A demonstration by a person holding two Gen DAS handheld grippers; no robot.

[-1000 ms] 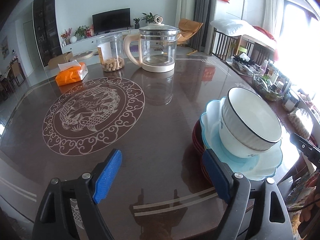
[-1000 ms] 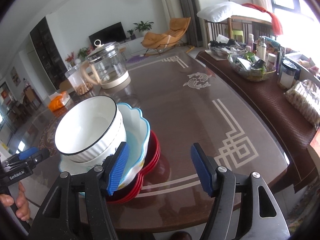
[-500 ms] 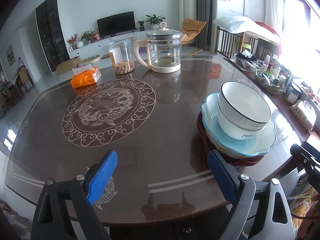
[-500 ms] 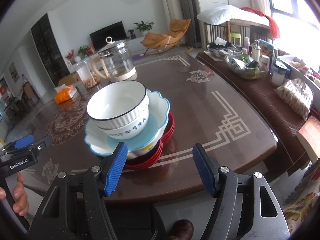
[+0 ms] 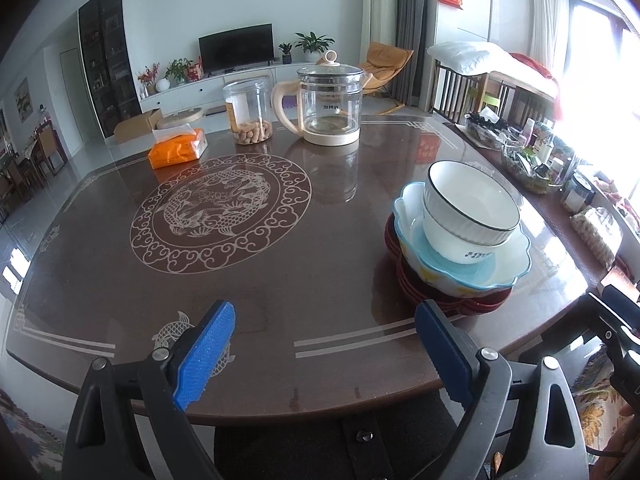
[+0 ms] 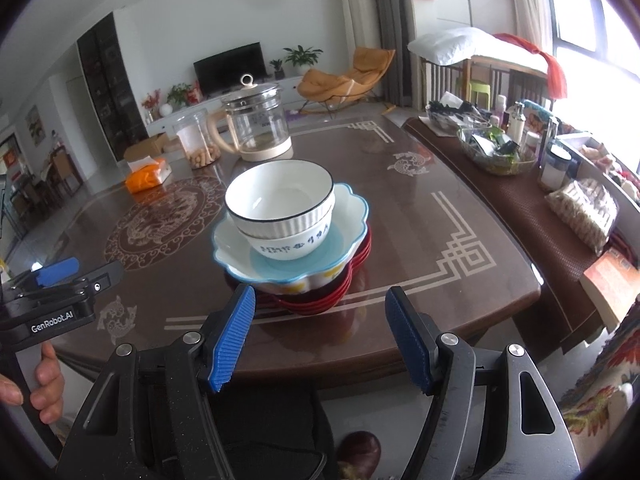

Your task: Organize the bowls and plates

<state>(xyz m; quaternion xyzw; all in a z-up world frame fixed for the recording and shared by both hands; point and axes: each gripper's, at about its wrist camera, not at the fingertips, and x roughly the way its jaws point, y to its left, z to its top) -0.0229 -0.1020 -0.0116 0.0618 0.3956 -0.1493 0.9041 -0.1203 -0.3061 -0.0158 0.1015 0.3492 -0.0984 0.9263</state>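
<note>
On the dark table (image 5: 280, 280) stands one stack. Red plates (image 5: 452, 304) (image 6: 320, 304) lie at the bottom, and a blue-rimmed scalloped dish (image 5: 508, 264) (image 6: 352, 208) rests on them. In the dish sits a white bowl with blue writing (image 5: 460, 248) (image 6: 292, 246), and a ribbed white bowl with a dark rim (image 5: 468, 204) (image 6: 280, 200) is nested on top. My left gripper (image 5: 323, 307) is open and empty over the table's near edge, left of the stack. My right gripper (image 6: 321, 291) is open and empty, just short of the stack's near side.
A glass kettle (image 5: 330, 108), a jar of peanuts (image 5: 248, 112) and an orange tissue pack (image 5: 178, 148) stand at the far side of the table. A low bench crowded with bottles and baskets (image 6: 500, 148) runs along the right. A hand (image 6: 44, 380) holds the left gripper's handle.
Both grippers have drawn back from the stack toward the near table edge and risen slightly. The right gripper's left pad no longer overlaps the dish. The left jaws stand a little wider.
</note>
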